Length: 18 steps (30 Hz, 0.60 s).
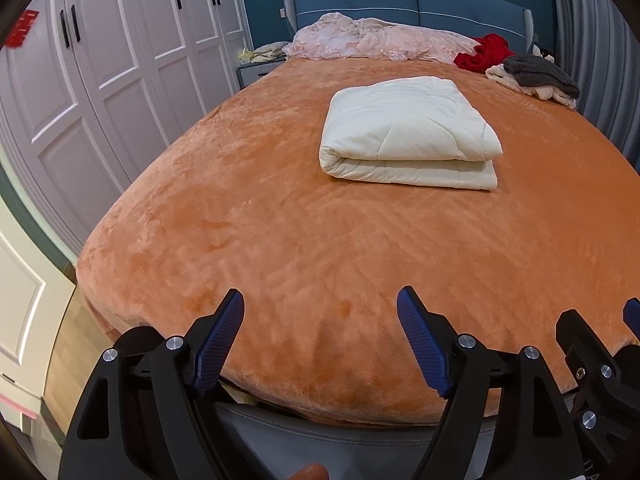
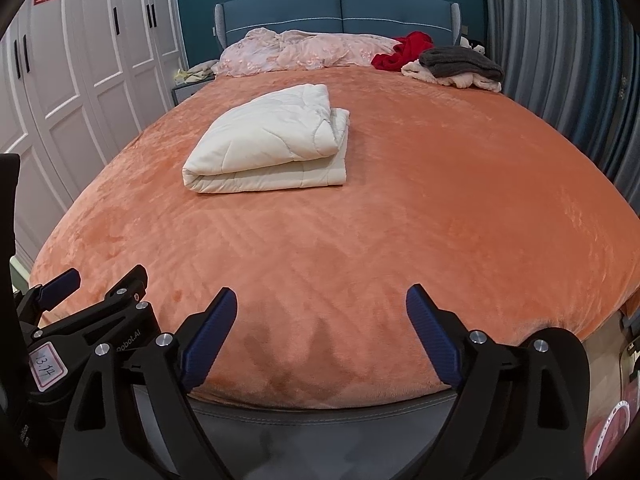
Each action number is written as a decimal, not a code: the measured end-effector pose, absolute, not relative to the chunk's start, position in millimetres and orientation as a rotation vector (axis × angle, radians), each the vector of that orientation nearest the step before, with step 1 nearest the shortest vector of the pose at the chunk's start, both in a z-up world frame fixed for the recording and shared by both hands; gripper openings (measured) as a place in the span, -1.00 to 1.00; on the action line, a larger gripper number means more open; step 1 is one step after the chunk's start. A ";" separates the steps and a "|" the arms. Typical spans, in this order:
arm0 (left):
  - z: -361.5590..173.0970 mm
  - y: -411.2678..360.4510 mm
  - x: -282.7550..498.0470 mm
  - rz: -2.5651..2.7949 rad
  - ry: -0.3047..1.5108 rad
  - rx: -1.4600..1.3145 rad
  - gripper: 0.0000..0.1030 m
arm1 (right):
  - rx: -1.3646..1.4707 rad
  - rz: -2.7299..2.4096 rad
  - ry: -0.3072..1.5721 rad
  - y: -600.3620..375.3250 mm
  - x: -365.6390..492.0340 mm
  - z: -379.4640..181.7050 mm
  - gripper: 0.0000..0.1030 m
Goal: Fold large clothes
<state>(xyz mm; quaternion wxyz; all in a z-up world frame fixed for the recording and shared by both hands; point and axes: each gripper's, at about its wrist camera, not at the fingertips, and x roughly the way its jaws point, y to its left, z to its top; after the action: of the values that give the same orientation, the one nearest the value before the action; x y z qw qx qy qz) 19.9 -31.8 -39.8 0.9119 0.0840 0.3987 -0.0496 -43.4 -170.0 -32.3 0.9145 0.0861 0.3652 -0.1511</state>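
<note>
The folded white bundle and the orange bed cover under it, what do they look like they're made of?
Folded white bundle: looks like a padded, quilted textile with a matte finish; stitched lines and puffy rolled edges show. Orange bed cover: seems a plush fleece or velvet-like fabric; its short nap shows lighter and darker brushed streaks.

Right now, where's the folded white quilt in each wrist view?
Left wrist: folded white quilt right of centre, upper half, on the orange bedspread.
Right wrist: quilt left of centre, upper half.
Shared landmark: blue headboard beyond it; grey garment far right.
</note>
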 end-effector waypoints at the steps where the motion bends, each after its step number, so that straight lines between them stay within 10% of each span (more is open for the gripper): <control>1: -40.2 -31.6 19.9 -0.102 0.823 0.171 0.48 | 0.178 -0.312 0.752 -169.6 -43.4 -32.5 0.63; 18: -43.0 -29.4 21.0 -0.101 0.825 0.162 0.48 | 0.182 -0.310 0.748 -168.6 -42.9 -32.4 0.63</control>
<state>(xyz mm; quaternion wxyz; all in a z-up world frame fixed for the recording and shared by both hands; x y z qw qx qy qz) 21.0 -29.4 -43.0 0.9118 0.0786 0.4001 -0.0489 -42.9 -168.6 -32.4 0.9150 0.0885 0.3635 -0.1508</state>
